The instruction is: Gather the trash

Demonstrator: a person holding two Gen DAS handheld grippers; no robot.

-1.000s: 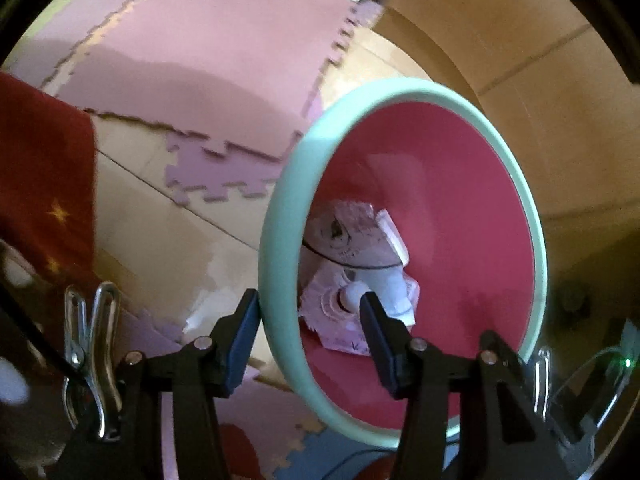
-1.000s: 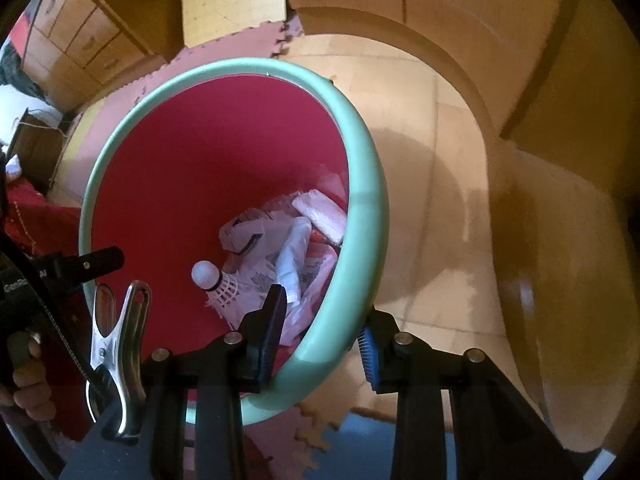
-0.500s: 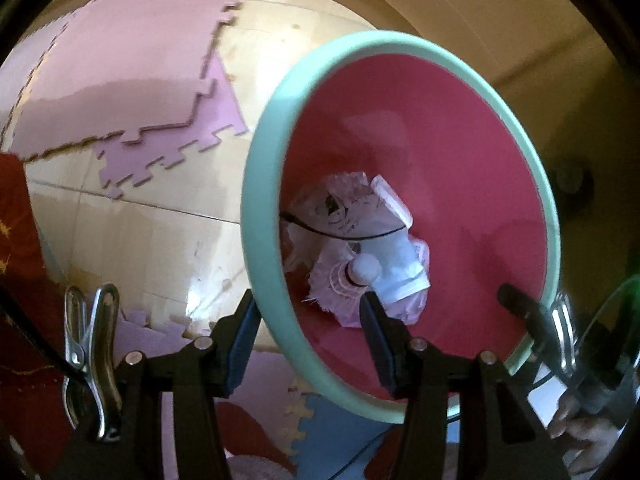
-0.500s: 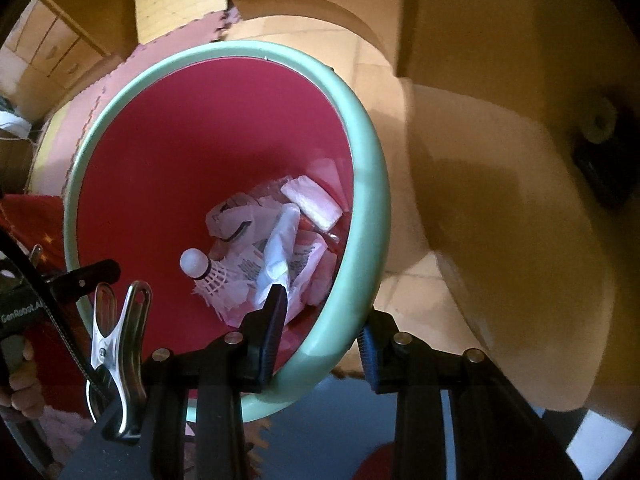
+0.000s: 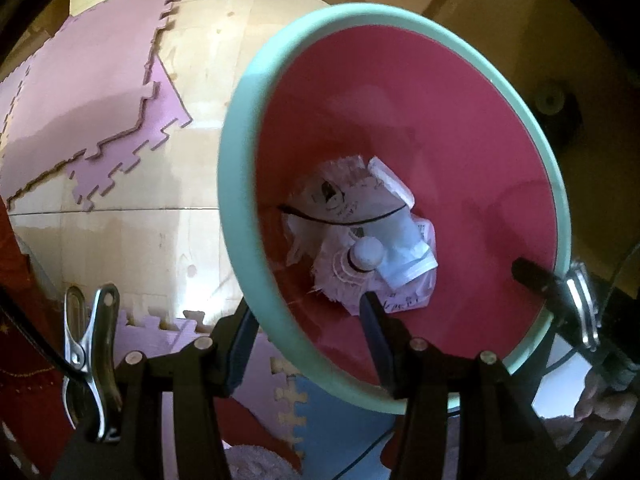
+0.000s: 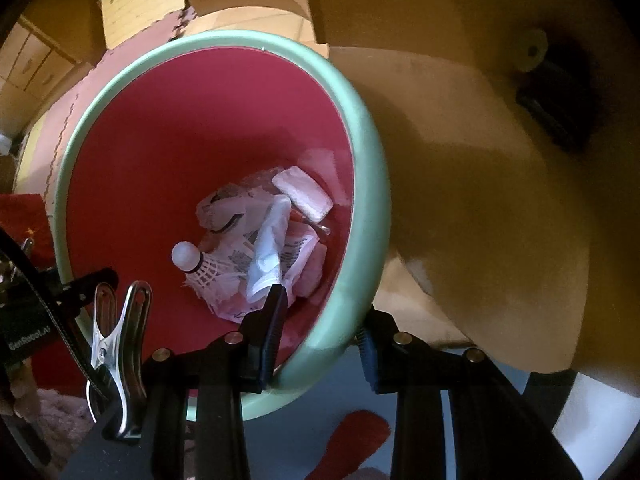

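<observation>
A red bin with a mint-green rim (image 5: pixel 400 12) hangs between both grippers above the floor. My left gripper (image 5: pixel 308 340) is shut on the rim's near side, one finger outside the wall and one inside. On the opposite side my right gripper (image 6: pixel 320 336) is shut on the rim (image 6: pixel 372 184) the same way. At the bottom of the bin lie a white shuttlecock (image 5: pixel 360 260) (image 6: pixel 196 260), crumpled printed paper (image 5: pixel 340 196) (image 6: pixel 224 212) and a white packet (image 6: pixel 302 192). The right gripper's tip (image 5: pixel 560 292) also shows at the rim in the left wrist view.
Pink and purple foam puzzle mats (image 5: pixel 80 100) and a blue one (image 5: pixel 320 412) lie on the pale wooden floor (image 5: pixel 120 248). A red cloth (image 5: pixel 24 360) is at the left. A beige wall (image 6: pixel 480 200) with a dark fitting (image 6: pixel 552 92) stands close on the right.
The bin, still held by both grippers, has travelled across the floor. The pink mats have slid away to the left, and the beige wall with its dark fitting has come close.
</observation>
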